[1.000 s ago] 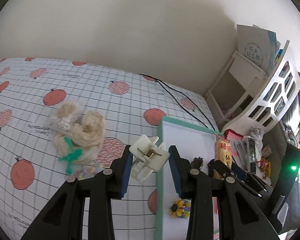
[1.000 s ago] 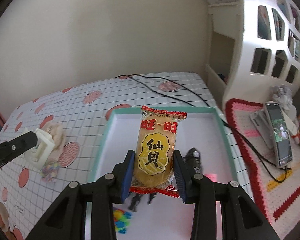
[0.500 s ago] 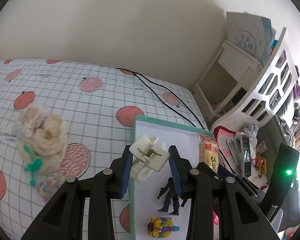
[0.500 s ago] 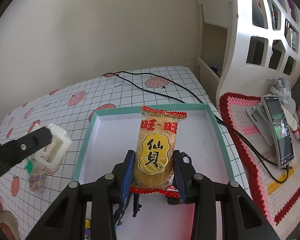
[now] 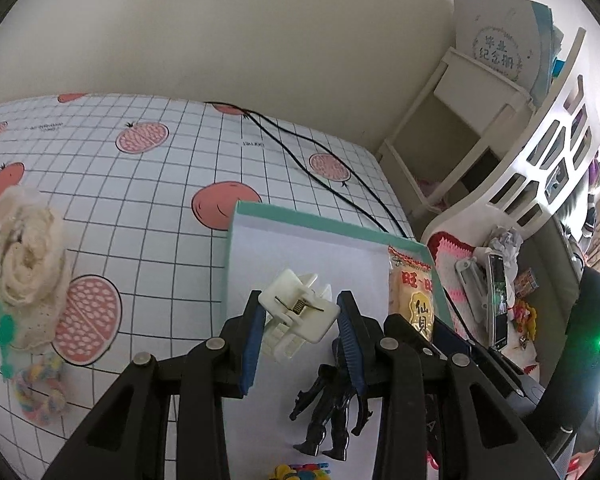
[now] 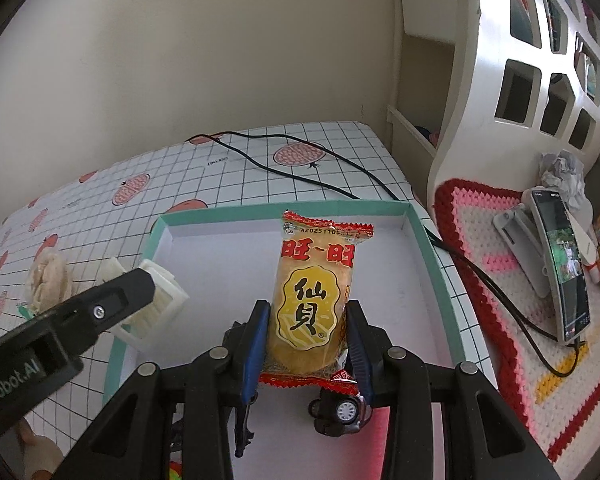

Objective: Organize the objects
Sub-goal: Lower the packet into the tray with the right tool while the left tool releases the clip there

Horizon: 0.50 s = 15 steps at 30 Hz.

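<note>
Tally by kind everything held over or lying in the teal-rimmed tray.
White plastic spring clip: 1
Yellow rice cracker packet: 1
Black action figure: 1
Dark toy car: 1
Yellow multicoloured toy, partly visible: 1
Total: 5

A bed with a white grid-and-fruit-print sheet carries a teal-rimmed white tray, cream yarn bundles and a black cable.

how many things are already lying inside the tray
3 visible in the tray: a dark action figure, a colourful toy at the near edge, and a toy car. Grippers may hide more.
</note>
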Each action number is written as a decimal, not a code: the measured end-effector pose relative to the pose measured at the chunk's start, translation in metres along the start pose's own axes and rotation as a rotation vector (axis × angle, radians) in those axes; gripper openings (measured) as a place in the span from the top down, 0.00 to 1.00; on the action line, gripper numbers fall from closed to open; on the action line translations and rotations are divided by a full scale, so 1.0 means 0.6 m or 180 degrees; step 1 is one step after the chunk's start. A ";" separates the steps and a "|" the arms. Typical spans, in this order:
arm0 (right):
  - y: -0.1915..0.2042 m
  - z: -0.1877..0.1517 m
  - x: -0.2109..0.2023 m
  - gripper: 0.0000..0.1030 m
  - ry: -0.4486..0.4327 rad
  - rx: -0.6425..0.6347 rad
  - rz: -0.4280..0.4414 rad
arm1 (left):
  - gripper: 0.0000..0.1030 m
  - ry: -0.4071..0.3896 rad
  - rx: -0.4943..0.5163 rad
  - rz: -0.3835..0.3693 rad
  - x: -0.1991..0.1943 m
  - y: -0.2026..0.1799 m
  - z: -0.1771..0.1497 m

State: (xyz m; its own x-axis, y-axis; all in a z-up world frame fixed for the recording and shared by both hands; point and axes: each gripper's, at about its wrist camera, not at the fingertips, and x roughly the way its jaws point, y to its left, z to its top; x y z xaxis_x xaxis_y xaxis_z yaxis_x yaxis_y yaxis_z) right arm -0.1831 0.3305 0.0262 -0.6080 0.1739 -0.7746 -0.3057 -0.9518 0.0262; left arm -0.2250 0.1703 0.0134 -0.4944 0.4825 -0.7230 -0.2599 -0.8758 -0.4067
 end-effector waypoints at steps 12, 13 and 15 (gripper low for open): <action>0.004 -0.004 -0.002 0.61 -0.0025 -0.0042 0.0009 | 0.63 0.0141 -0.0012 0.0062 0.017 0.007 -0.009; 0.004 -0.005 -0.002 0.61 -0.0024 -0.0045 0.0007 | 0.63 0.0147 -0.0009 0.0059 0.017 0.007 -0.010; 0.004 -0.005 -0.002 0.60 -0.0023 -0.0050 0.0009 | 0.63 0.0166 -0.0009 0.0059 0.018 0.008 -0.010</action>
State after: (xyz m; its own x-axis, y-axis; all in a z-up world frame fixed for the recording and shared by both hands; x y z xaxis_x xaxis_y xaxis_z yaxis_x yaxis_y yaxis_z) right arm -0.1807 0.3269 0.0253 -0.6142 0.1731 -0.7699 -0.2925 -0.9561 0.0184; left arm -0.2266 0.1716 0.0006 -0.4551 0.4663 -0.7586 -0.2488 -0.8846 -0.3945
